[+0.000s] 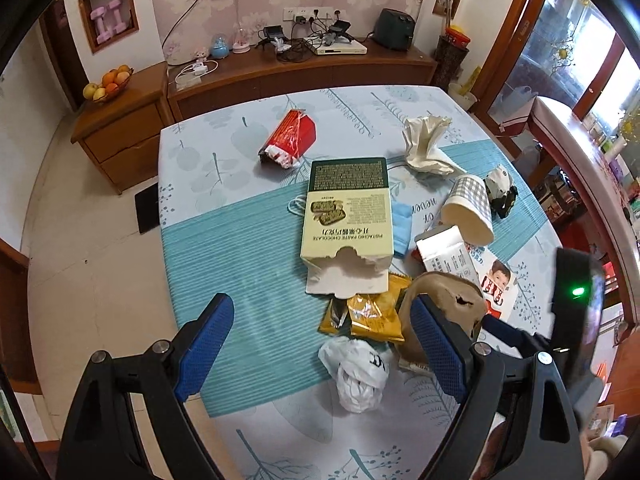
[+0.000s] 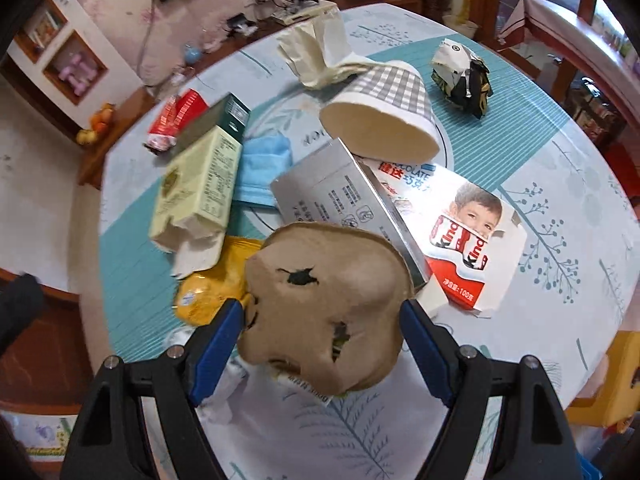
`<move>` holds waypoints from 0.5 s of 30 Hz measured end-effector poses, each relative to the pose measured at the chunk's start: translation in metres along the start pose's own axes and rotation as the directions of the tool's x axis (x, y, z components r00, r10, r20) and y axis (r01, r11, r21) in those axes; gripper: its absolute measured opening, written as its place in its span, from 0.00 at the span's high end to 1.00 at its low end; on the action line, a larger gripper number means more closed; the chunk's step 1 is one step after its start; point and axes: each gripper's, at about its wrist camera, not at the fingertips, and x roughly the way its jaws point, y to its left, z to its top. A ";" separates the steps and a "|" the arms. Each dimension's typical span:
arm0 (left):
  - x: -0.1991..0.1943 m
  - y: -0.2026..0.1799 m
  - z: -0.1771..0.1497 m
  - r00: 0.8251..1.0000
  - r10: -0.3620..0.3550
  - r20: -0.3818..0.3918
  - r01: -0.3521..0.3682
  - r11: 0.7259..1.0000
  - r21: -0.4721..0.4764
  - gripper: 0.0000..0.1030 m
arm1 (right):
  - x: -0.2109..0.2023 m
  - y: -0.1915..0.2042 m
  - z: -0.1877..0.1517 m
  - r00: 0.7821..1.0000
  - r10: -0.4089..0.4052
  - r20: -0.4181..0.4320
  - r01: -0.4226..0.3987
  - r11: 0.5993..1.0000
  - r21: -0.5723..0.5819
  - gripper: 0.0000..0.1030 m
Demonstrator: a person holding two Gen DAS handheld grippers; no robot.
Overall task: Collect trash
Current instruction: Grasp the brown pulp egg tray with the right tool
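Note:
Trash lies scattered on a table with a blue-and-white cloth [image 1: 240, 248]. My right gripper [image 2: 322, 334] is open, its blue pads either side of a torn brown paper wrapper [image 2: 324, 304] that sits between them; the wrapper also shows in the left wrist view [image 1: 444, 300]. My left gripper [image 1: 320, 340] is open and empty above a crumpled white plastic bag [image 1: 358, 374] and a yellow snack packet [image 1: 372, 316]. A pistachio chocolate box [image 1: 348, 216], a checked paper cup [image 2: 384, 116] and a Kinder box [image 2: 468, 236] lie further out.
A red packet [image 1: 290, 138], crumpled white paper [image 1: 426, 144], a blue face mask [image 2: 260, 168], a silver carton [image 2: 344, 196] and a dark crumpled wrapper [image 2: 462, 76] also lie on the table. A wooden sideboard [image 1: 304, 72] stands behind, the floor to the left.

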 end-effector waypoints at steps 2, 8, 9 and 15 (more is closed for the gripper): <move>0.002 0.000 0.003 1.000 -0.011 0.002 0.011 1.000 0.001 0.14 | 0.002 -0.001 -0.001 1.000 -0.014 -0.005 0.014 1.000 0.007 0.22; 0.013 -0.004 0.010 0.999 -0.043 -0.008 0.043 0.999 0.010 0.14 | -0.009 -0.019 -0.006 1.000 0.011 -0.021 -0.010 0.999 0.032 0.38; 0.015 -0.005 0.012 0.999 -0.051 -0.012 0.051 0.999 0.010 0.14 | -0.012 -0.023 -0.007 1.000 0.014 -0.025 -0.013 0.999 0.042 0.39; 0.033 -0.012 0.022 0.994 -0.093 -0.056 0.094 0.996 0.003 0.14 | -0.040 -0.051 -0.008 0.999 0.051 0.007 -0.052 0.994 0.094 0.39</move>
